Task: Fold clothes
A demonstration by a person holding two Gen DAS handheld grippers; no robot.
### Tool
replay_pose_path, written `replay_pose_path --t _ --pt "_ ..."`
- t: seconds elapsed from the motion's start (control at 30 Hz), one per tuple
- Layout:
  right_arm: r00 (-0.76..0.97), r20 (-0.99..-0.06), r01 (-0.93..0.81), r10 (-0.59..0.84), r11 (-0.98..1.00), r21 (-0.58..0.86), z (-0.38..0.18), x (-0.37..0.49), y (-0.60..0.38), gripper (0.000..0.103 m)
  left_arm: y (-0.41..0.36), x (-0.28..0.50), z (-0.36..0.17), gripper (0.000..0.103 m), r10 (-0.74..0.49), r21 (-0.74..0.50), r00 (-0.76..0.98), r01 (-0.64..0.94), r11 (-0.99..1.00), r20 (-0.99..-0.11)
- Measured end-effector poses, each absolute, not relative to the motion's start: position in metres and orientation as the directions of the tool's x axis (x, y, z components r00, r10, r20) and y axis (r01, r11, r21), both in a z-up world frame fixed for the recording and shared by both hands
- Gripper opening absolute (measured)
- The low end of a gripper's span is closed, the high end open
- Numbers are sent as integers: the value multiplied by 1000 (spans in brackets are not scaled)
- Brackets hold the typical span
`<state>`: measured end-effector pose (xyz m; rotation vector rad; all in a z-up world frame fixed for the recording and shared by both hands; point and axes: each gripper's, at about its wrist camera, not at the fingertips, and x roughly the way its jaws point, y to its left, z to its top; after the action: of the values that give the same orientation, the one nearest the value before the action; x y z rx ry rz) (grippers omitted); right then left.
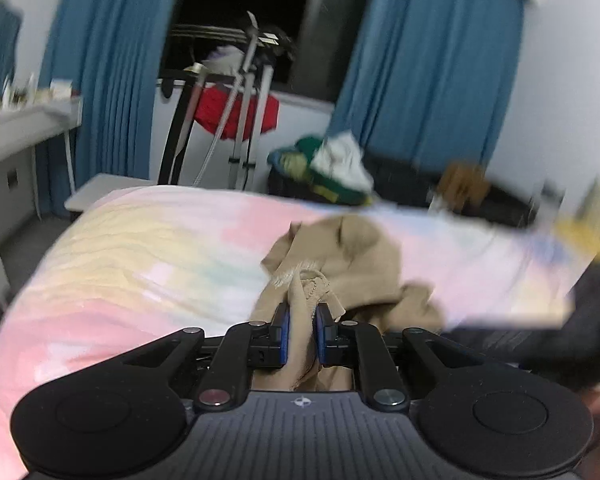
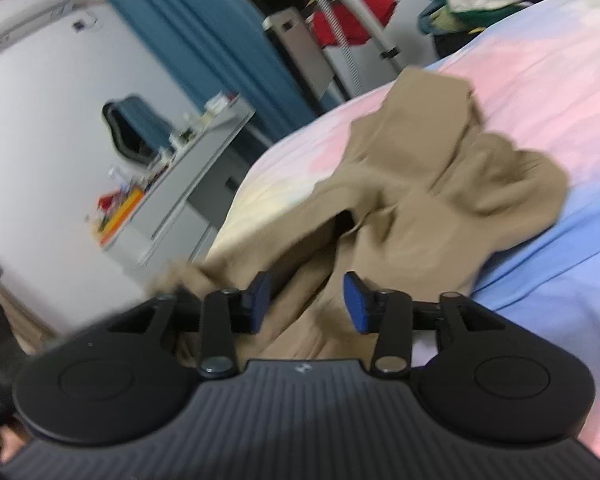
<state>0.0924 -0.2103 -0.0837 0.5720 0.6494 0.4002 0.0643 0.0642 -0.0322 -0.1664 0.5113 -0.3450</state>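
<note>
Bed [image 1: 140,248], basket [image 1: 284,184] heaped with clothes [image 1: 340,160]

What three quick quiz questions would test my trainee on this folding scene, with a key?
1. True or false: the left claw is clamped on the tan garment.
2. The right claw is: A) shut on cloth, B) open above the tan garment, C) out of view.
3. Fill in: the garment lies on a pastel ____.

Key: 1 true; 2 B; 3 bedspread.
</note>
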Motion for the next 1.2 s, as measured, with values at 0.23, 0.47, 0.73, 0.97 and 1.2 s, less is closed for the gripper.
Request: replay_pose_path --t 0.23,0.47,0.73,0.97,1.2 --pt "711 -597 -162 372 913 376 -112 121 -156 46 89 60 -30 14 -366 -313 802 236 920 -472" --pt "751 -590 -119 295 941 318 -102 98 -162 11 86 67 -44 14 -304 -248 787 197 949 -537" --pt "829 -496 -36 258 910 412 -62 37 -206 9 66 51 -46 25 -309 -166 778 260 951 -548" --pt "823 -544 113 162 892 437 -72 -9 -246 7 31 21 -53 46 -291 21 765 369 929 -575" --pt "865 -457 78 207 844 531 -70 -21 -263 7 2 3 -48 58 -340 129 785 464 876 -518"
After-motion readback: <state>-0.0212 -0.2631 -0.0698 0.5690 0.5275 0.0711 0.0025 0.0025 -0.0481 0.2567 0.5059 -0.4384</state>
